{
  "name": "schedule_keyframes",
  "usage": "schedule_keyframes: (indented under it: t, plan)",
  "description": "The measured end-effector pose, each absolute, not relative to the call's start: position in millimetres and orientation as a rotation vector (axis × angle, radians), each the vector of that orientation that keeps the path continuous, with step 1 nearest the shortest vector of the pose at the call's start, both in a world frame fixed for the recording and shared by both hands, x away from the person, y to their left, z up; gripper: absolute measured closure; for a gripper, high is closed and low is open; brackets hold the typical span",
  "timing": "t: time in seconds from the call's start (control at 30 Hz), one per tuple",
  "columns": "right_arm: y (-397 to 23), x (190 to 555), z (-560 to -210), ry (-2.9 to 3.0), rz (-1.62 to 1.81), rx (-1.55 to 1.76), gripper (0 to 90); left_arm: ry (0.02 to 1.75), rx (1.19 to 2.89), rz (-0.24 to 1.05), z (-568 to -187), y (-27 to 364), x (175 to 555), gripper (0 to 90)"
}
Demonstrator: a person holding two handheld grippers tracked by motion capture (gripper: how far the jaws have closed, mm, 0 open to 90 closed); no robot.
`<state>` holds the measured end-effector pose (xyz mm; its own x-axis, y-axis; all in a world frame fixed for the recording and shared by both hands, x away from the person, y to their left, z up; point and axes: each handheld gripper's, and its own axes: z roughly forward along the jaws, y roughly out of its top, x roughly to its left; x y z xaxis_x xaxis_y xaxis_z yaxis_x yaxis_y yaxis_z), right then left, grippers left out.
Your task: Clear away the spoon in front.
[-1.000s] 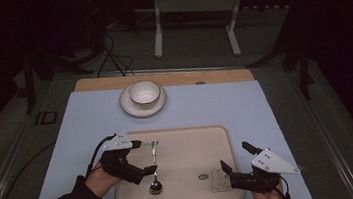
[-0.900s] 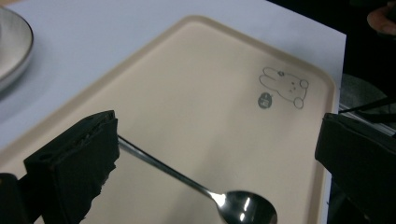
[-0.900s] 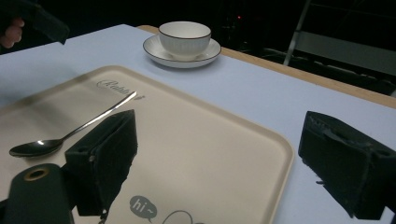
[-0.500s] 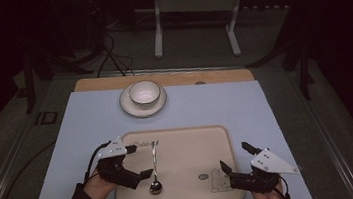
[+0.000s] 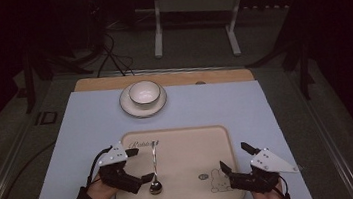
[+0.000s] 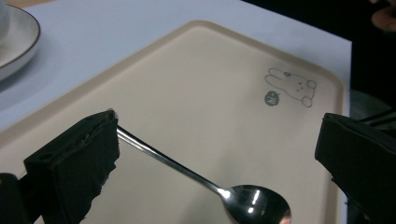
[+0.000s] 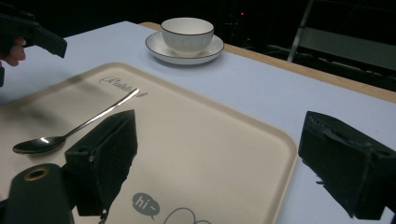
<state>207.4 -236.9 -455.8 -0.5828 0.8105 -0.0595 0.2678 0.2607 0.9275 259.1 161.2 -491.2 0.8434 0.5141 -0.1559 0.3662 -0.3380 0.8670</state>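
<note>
Left gripper [image 5: 139, 164], jaws wide, straddles the spoon [image 5: 154, 167] on the tray [image 5: 196, 198] for grasping; right gripper [image 5: 234, 158], jaws wide, idles at the tray's opposite edge.

tray [image 5: 184, 144]: beige, rabbit print | spoon [image 5: 154, 167]: silver | cup [image 5: 143, 92]: white

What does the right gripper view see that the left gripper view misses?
The right gripper view alone has the whole cup sitting on its saucer, the tray's script lettering, and the left claw far off. The left gripper view alone has the whole bunny drawing and the spoon's bowl up close. Both share the beige tray, the spoon lying on it, and the blue table cover.
</note>
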Motion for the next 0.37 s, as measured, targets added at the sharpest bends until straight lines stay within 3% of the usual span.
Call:
schedule_keyframes:
  t: [0.37]
  plan:
    - [-236.9, 209.2, -457.1, 2.008, 1.305, 0.978, 11.6, 0.663, 1.934, 0.166, -494.4, 162.4, 261.7, 0.4]
